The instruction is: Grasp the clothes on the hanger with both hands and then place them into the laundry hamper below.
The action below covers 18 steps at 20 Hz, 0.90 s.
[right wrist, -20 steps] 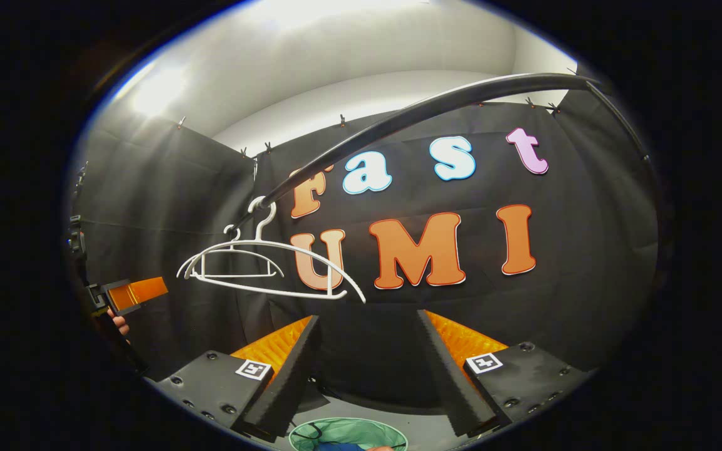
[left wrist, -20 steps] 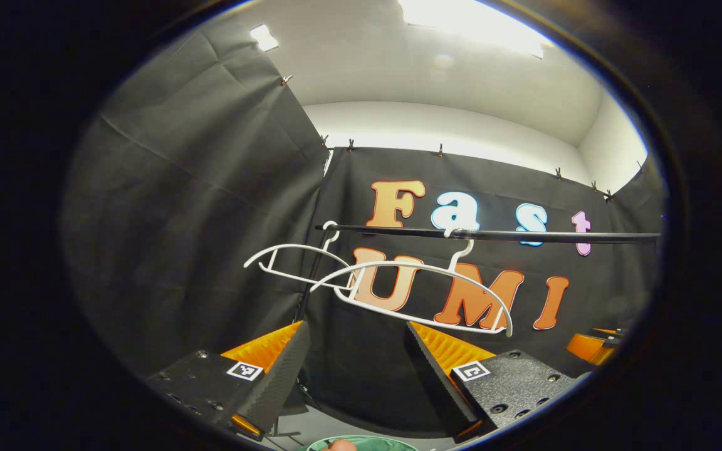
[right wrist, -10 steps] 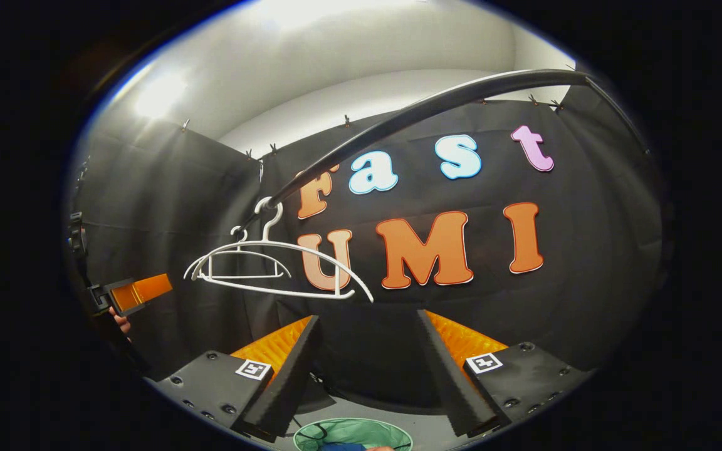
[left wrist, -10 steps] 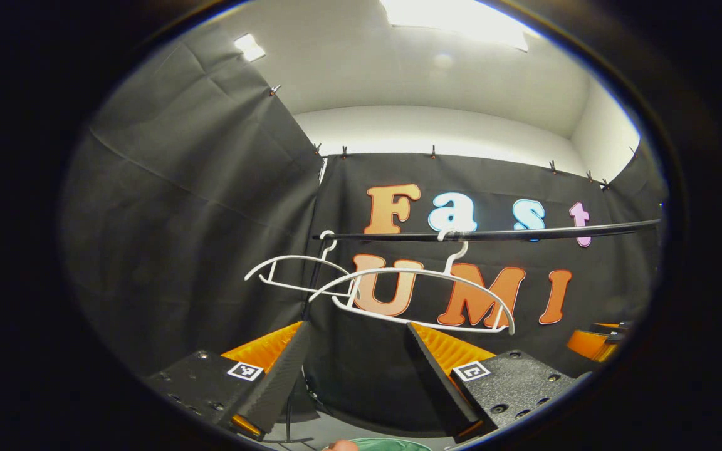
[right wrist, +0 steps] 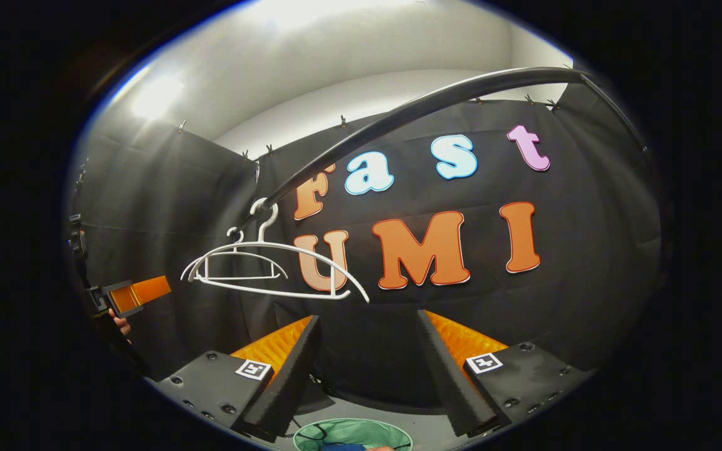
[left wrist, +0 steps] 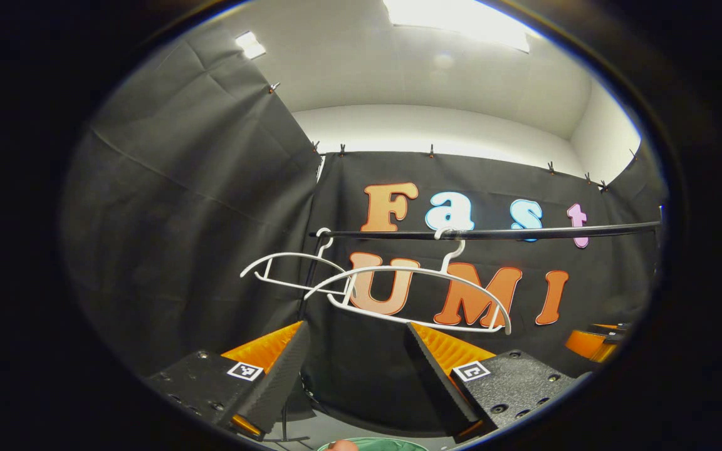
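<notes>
Two bare white hangers (left wrist: 411, 273) (left wrist: 286, 258) hang from a black rod (left wrist: 511, 233), with no garment on either. My left gripper (left wrist: 358, 369) is open below and in front of them, nothing between its fingers. In the right gripper view the same hangers (right wrist: 311, 254) (right wrist: 235, 257) hang at the left end of the rod (right wrist: 411, 113). My right gripper (right wrist: 367, 369) is open and holds nothing. The green laundry hamper (right wrist: 351, 432) sits on the floor below it, with a bit of blue fabric (right wrist: 338, 447) inside. The hamper's rim (left wrist: 376, 443) also shows under the left gripper.
The other gripper (right wrist: 132, 294), held by a hand (right wrist: 121, 324), shows far left in the right gripper view. An orange part of the right gripper (left wrist: 590, 343) shows at the far right of the left gripper view. Black cloth walls close the booth behind and on the left.
Both views shift only slightly and the hangers sway a little on the rod. Both grippers stay open.
</notes>
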Motion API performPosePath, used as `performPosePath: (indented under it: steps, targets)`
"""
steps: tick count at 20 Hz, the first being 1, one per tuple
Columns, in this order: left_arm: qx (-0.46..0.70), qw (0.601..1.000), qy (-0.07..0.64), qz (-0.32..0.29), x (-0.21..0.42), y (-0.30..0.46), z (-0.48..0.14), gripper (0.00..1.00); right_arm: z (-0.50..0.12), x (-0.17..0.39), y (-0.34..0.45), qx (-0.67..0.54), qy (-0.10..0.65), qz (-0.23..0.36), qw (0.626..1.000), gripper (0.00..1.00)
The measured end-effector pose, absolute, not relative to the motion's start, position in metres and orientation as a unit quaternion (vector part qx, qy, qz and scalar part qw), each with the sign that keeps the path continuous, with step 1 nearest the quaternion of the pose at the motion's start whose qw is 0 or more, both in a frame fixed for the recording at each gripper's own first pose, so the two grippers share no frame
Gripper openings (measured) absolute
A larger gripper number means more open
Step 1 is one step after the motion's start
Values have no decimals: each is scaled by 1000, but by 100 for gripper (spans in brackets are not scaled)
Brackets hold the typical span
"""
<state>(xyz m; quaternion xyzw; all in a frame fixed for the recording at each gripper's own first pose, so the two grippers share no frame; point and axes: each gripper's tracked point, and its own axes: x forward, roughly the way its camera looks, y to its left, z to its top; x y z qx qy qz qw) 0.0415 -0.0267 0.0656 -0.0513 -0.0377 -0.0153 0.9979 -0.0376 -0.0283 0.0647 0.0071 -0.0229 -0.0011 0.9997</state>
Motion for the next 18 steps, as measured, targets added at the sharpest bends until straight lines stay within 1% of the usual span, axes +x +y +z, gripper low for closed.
performPosePath:
  steps: [1, 3, 4, 5, 6, 7, 10, 11, 12, 13, 14, 15, 16, 17, 18]
  targets:
    - [-53, 998, -37, -16, 42, -27, 65, 92, 64, -37, -27, 8, -22, -1, 1000, 98]
    - [-54, 998, -36, -18, 42, -28, 65, 92, 63, -37, -26, 8, -21, 1, 1000, 98]
    - [-54, 998, -36, -17, 41, -27, 64, 95, 63, -36, -25, 7, -21, 1, 1000, 98]
    - [-53, 998, -37, -16, 41, -26, 65, 95, 64, -36, -25, 6, -21, 1, 1000, 100]
    - [-54, 998, -38, -16, 41, -25, 66, 92, 64, -37, -24, 5, -22, 1, 1000, 100]
    - [-55, 998, -38, -16, 41, -25, 65, 95, 64, -37, -24, 4, -22, 2, 1000, 98]
    - [-57, 998, -36, -14, 41, -23, 63, 95, 64, -38, -21, 3, -21, 4, 1000, 98]
    - [-58, 998, -36, -14, 40, -22, 63, 92, 63, -36, -21, 3, -21, 5, 1000, 98]
    - [-59, 998, -36, -14, 40, -21, 63, 95, 63, -37, -21, 2, -20, 6, 1000, 98]
    - [-59, 998, -35, -14, 40, -20, 62, 95, 63, -37, -20, 3, -19, 6, 1000, 98]
    - [-60, 998, -33, -14, 39, -20, 61, 92, 62, -37, -20, 3, -18, 7, 1000, 98]
    - [-60, 998, -32, -13, 40, -20, 60, 92, 62, -36, -19, 4, -17, 7, 1000, 98]
    - [-60, 998, -31, -13, 38, -19, 60, 95, 60, -36, -19, 4, -16, 8, 1000, 89]
    - [-59, 998, -30, -12, 39, -18, 59, 92, 61, -36, -17, 4, -15, 9, 1000, 89]
    - [-59, 998, -30, -11, 39, -17, 59, 95, 60, -36, -17, 3, -15, 9, 1000, 89]
